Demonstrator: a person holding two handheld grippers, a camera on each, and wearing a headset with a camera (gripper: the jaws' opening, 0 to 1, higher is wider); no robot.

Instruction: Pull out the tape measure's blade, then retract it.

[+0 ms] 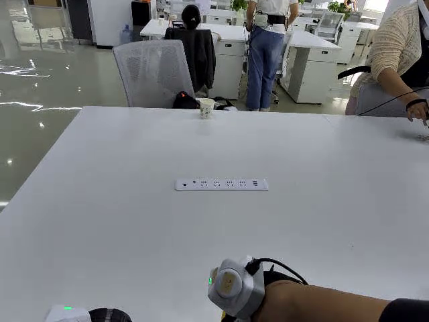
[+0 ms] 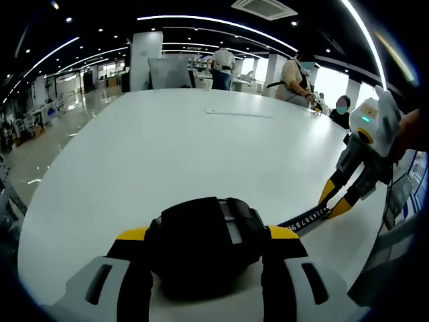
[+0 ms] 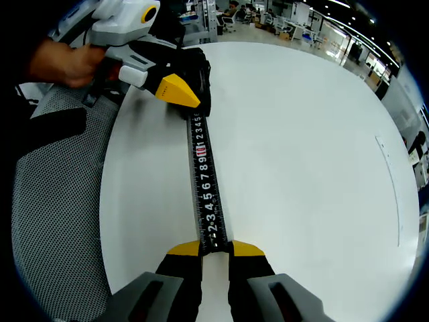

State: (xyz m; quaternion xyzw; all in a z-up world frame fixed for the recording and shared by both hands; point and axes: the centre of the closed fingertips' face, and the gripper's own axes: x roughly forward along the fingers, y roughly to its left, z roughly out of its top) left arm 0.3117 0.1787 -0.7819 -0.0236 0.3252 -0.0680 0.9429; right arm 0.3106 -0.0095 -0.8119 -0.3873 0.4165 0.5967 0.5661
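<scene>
The left gripper (image 2: 208, 236) has its 2 yellow-tipped jaws clamped on either side of the black tape measure case (image 3: 201, 70), which sits low over the near edge of the white table (image 1: 134, 221). A hand (image 3: 67, 64) grips that tool's handle in the right gripper view. The blade (image 3: 204, 181) is drawn out of the case and runs straight above the tabletop, its printed numbers facing up. The right gripper (image 3: 216, 248) has its 2 jaws pinched together on the blade's free end, well apart from the case. In the left gripper view the same pinch shows off to the right, with the blade stretched between the 2 tools. Farther out on the table lies a white power strip (image 1: 221, 184), and a paper cup (image 1: 206, 107) stands at the far edge, near a grey mesh chair (image 1: 153, 70).
</scene>
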